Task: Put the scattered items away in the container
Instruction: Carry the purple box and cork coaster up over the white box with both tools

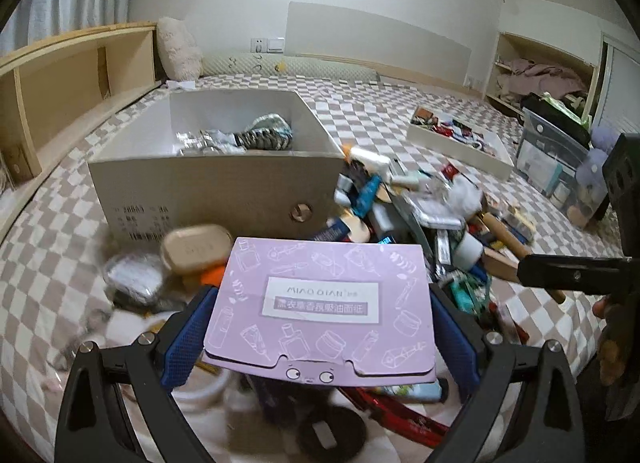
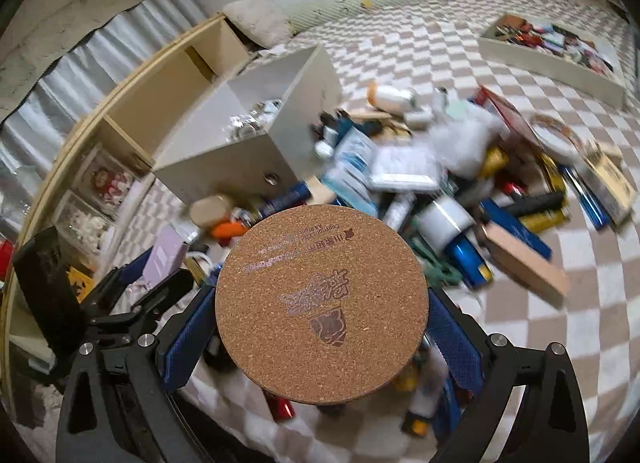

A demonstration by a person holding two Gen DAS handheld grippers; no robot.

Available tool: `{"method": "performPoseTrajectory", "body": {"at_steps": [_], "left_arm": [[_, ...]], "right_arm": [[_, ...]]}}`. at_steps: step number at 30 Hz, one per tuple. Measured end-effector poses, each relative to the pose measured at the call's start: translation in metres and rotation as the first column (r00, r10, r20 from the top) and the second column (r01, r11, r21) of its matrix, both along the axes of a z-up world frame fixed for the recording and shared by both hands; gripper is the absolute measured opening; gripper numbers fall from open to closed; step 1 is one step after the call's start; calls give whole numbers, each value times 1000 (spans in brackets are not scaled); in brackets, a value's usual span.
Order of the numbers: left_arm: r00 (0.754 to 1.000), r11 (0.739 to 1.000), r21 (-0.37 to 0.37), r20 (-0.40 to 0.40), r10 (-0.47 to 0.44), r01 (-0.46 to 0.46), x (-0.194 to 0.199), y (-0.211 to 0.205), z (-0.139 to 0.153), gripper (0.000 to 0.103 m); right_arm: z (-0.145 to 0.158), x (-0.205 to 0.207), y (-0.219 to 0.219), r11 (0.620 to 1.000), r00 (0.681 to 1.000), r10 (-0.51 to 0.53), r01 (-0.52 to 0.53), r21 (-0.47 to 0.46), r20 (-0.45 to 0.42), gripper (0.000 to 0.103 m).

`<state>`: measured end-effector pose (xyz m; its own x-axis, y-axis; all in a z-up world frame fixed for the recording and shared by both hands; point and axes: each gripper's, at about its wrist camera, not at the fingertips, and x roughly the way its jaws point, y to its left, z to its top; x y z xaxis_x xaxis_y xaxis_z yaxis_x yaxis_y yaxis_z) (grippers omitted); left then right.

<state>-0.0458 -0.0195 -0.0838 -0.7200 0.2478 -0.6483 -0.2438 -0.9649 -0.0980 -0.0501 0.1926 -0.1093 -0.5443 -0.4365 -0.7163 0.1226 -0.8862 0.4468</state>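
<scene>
Left gripper (image 1: 320,327) clamped on purple packet (image 1: 320,307); right gripper (image 2: 320,323) clamped on cork coaster (image 2: 320,303). White box (image 1: 208,179) ahead of both, scattered pile (image 2: 440,191) ahead-right, over checkered sheet (image 2: 580,323).

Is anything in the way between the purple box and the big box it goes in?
Nothing visible blocks it. The left gripper holds the purple box above the clutter, and the white container sits just ahead, its top open. Only its near wall must be cleared.
</scene>
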Motion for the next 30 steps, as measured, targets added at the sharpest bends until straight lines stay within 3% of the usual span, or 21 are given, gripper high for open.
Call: {"method": "performPoseTrajectory", "body": {"at_steps": [18,30], "left_arm": [[987,998,0,-143,68,-69,-64,-49,57,99],[981,992,-10,-149,127,-129,-116,-77,79,99]], "right_arm": [[56,-65,-38,998,991,45,-51,-44,-125,100],[81,-107,-56,991,985,58,-77,-110,-162,100]]}}
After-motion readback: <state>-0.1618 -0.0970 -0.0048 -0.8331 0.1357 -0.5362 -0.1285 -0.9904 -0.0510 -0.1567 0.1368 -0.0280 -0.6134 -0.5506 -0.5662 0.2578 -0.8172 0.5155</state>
